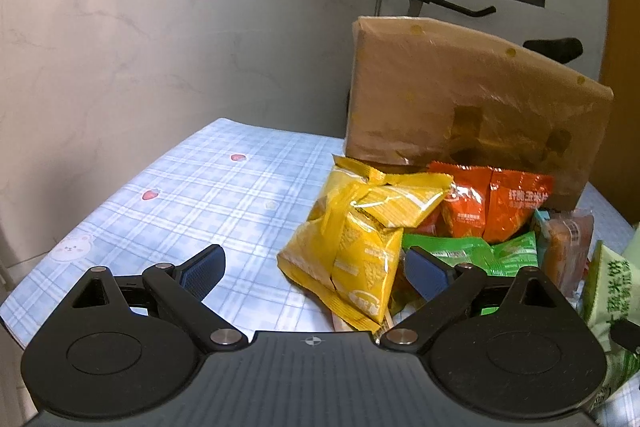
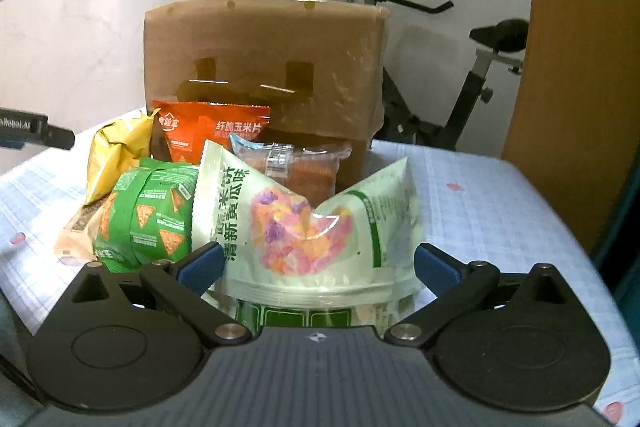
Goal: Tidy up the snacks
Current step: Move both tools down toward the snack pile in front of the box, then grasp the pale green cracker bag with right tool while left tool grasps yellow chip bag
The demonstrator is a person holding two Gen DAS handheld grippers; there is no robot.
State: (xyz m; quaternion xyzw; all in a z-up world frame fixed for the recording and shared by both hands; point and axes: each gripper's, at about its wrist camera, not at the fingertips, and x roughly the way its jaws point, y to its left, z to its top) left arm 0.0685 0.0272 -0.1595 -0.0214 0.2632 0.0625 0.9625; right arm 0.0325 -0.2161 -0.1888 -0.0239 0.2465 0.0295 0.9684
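A heap of snack packets lies on the blue checked tablecloth (image 1: 180,187) in front of a tall cardboard box (image 1: 460,87). Yellow chip bags (image 1: 360,239), orange bags (image 1: 492,207) and green bags (image 1: 480,251) show in the left wrist view. My left gripper (image 1: 316,269) is open, its fingers spread to either side of the yellow bags' near corner. In the right wrist view my right gripper (image 2: 318,265) is open around a pale green rice-cracker bag (image 2: 296,223) with pink and orange pieces. Beside that bag sit a green bag (image 2: 144,215), an orange bag (image 2: 208,135) and a clear-wrapped cake (image 2: 304,163).
The cardboard box (image 2: 264,67) stands upright behind the heap. An exercise bike (image 2: 460,79) stands past the table's far edge, by a white wall. Bare tablecloth (image 2: 500,219) lies right of the heap. The other gripper's black tip (image 2: 36,135) enters at the left.
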